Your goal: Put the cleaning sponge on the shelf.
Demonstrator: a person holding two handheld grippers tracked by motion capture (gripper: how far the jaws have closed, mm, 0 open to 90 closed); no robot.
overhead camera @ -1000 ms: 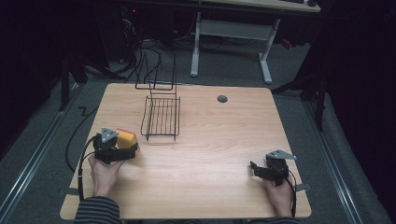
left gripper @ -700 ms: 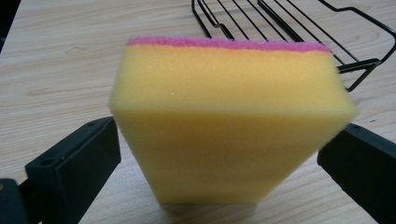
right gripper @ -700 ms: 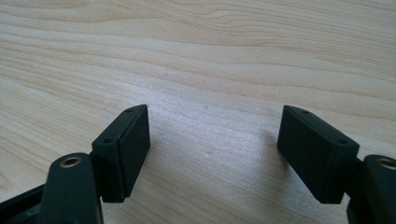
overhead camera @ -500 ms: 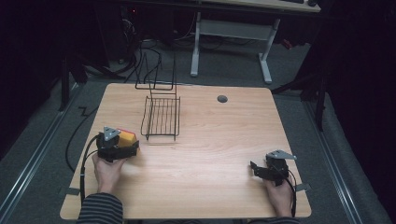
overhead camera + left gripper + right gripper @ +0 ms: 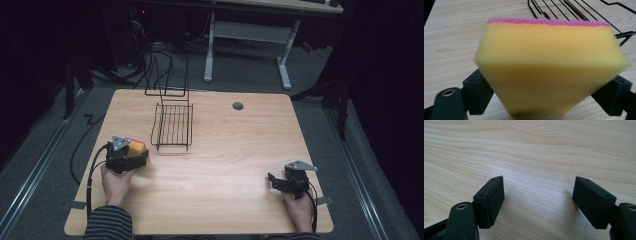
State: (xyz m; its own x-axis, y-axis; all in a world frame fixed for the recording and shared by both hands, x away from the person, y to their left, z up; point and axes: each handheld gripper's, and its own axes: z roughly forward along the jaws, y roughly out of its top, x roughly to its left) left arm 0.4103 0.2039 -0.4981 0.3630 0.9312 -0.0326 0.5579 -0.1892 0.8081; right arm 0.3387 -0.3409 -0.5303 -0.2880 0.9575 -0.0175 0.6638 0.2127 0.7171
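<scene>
- Table [image 5: 225,150]: wooden, filling the frame's centre.
- Wire rack [image 5: 173,125]: upper left of centre, just beyond the sponge.
- Sponge [image 5: 549,70]: yellow with a pink top, lower left, squeezed between the left gripper's [image 5: 134,159] jaws, which have just been closing.
- Right gripper [image 5: 537,200]: lower right, jaws wide, holding nothing.

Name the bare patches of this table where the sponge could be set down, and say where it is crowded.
Free: the wide wood between the left claw and the right claw, and the stretch right of the wire rack around the grommet hole. Crowded: the left side, where sponge and rack sit close.
</scene>
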